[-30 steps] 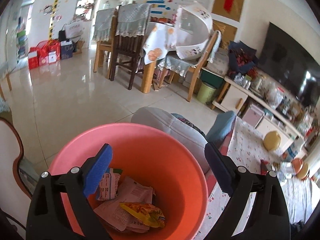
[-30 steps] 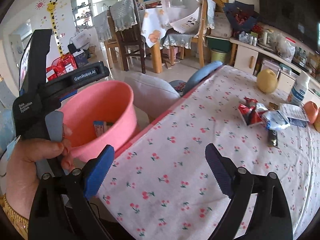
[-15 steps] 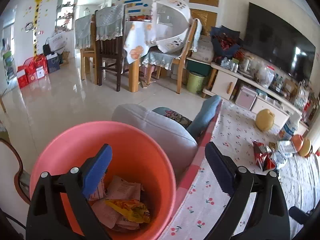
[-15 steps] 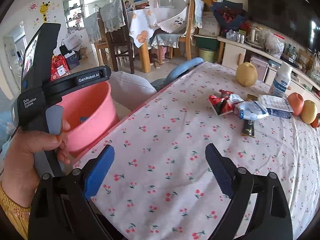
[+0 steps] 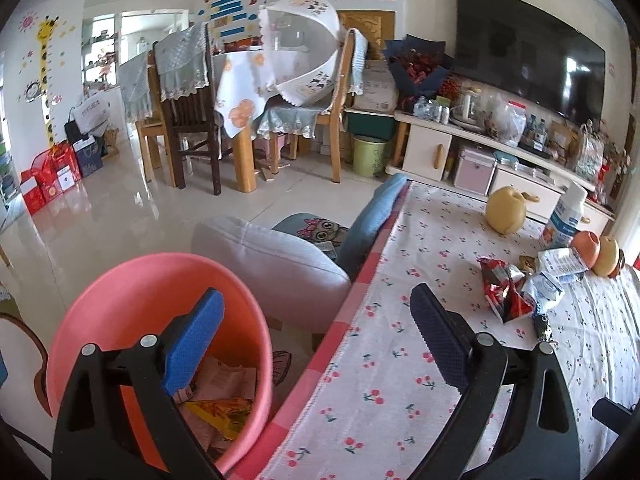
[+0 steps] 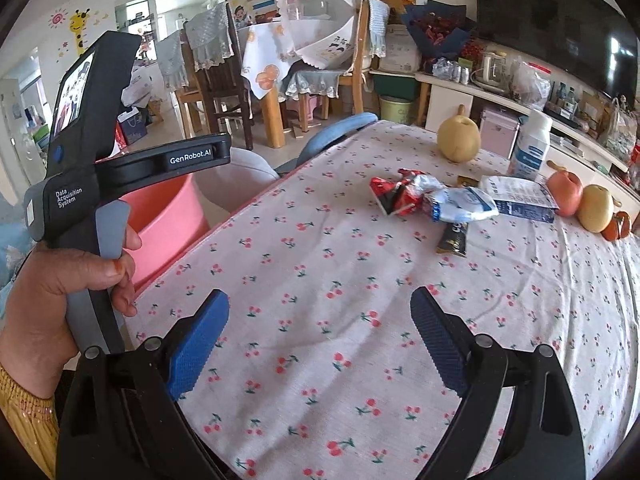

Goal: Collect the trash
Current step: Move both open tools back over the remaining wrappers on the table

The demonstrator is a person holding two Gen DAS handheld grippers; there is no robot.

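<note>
A pink bin (image 5: 132, 300) stands beside the table's left edge with several wrappers (image 5: 224, 396) in it; it also shows in the right wrist view (image 6: 168, 224). My left gripper (image 5: 316, 340) is open and empty, over the bin's rim and the table edge. My right gripper (image 6: 320, 340) is open and empty above the cherry-print tablecloth (image 6: 320, 280). A red wrapper (image 6: 394, 196), a blue-white wrapper (image 6: 464, 206) and a dark sachet (image 6: 454, 238) lie further back on the table. The red wrapper (image 5: 502, 292) also shows in the left wrist view.
A white carton (image 6: 520, 200), a white bottle (image 6: 530, 148), a yellow pear (image 6: 458, 138) and more fruit (image 6: 580, 200) stand at the table's far side. A grey cushioned seat (image 5: 276, 264) sits beside the bin. A dining table with chairs (image 5: 240, 100) stands behind.
Both grippers have swung right, away from the bin toward the table. The wrappers on the table now appear closer. Both stay open and empty.
</note>
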